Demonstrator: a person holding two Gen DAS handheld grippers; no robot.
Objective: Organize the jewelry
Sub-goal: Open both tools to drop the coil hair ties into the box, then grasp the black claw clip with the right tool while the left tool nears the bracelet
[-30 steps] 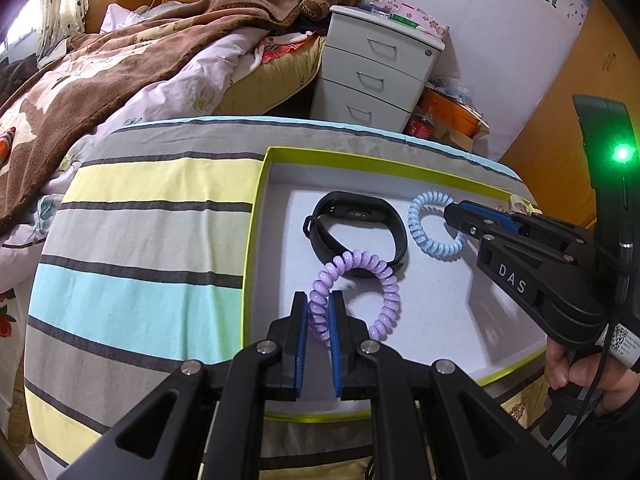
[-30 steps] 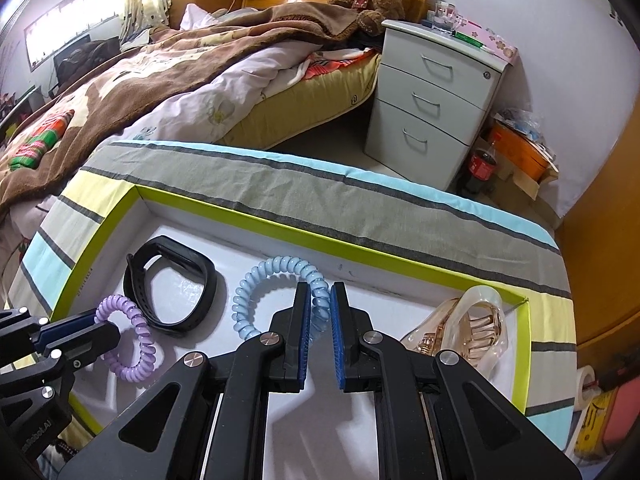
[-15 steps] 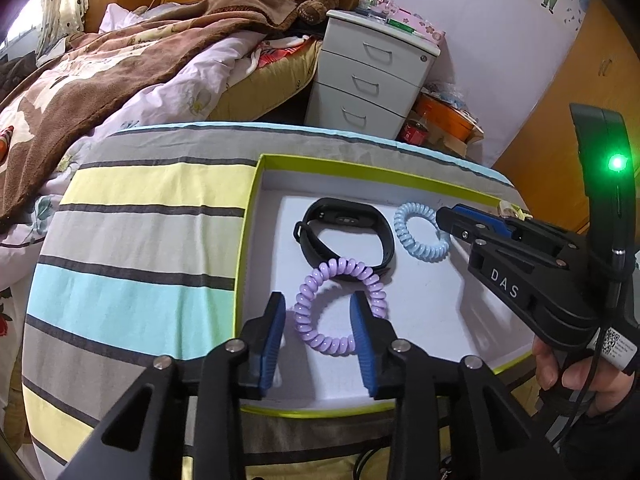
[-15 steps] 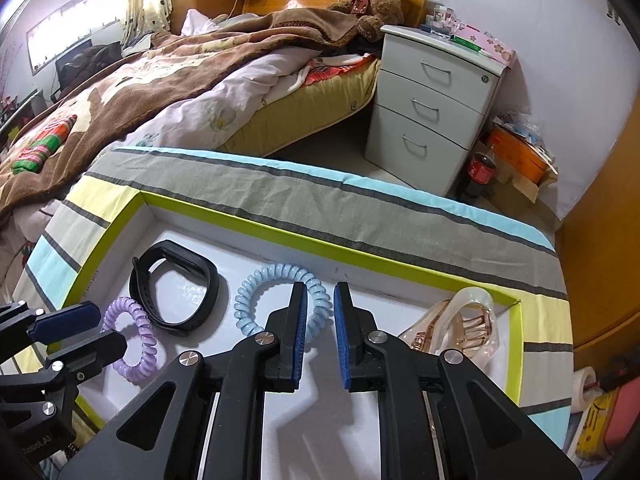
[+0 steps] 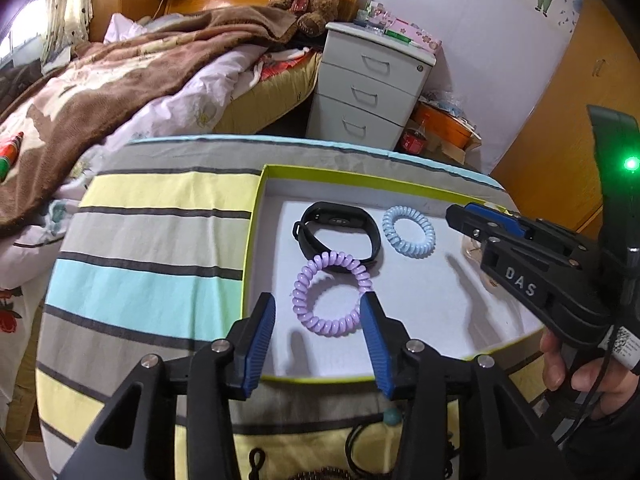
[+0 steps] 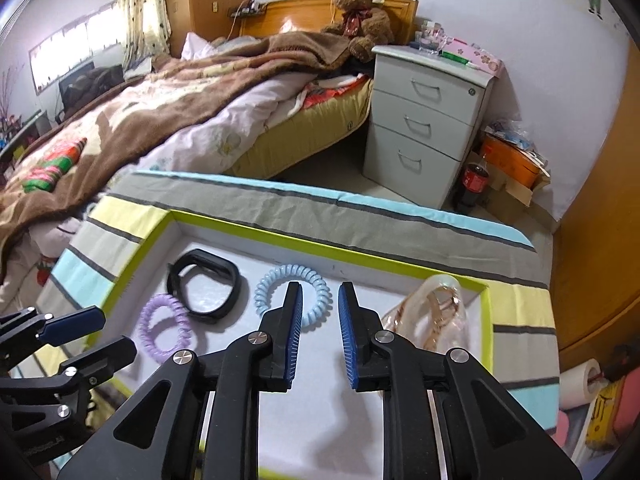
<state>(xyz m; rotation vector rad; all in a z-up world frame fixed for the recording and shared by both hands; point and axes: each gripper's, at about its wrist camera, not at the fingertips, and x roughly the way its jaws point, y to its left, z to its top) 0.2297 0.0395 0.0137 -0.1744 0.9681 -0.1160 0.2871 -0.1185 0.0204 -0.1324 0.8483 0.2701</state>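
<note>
The left gripper (image 5: pixel 318 316) hangs over the near part of a white tray with a lime-green rim (image 5: pixel 252 240), its jaws opening. The purple spiral hair tie (image 5: pixel 332 294) lies flat on the tray floor between and just ahead of the blue pads (image 5: pixel 260 344), free of both.

Just beyond the purple tie, touching its far edge, lies a black fitness band (image 5: pixel 340 236). Ahead and to the right of that is the light blue spiral hair tie (image 5: pixel 408 232), close beside the band.

The right gripper (image 6: pixel 318 312) is over the tray's middle, its jaws also opening with a narrow gap. The light blue tie (image 6: pixel 294 292) lies on the tray just ahead of its left finger, which hides part of the coil; nothing sits between the pads. To the right of this gripper, near the tray's right wall, rests a translucent pink hair claw clip (image 6: pixel 436 316).

The tray stands on a striped cloth (image 5: pixel 160 240).
</note>
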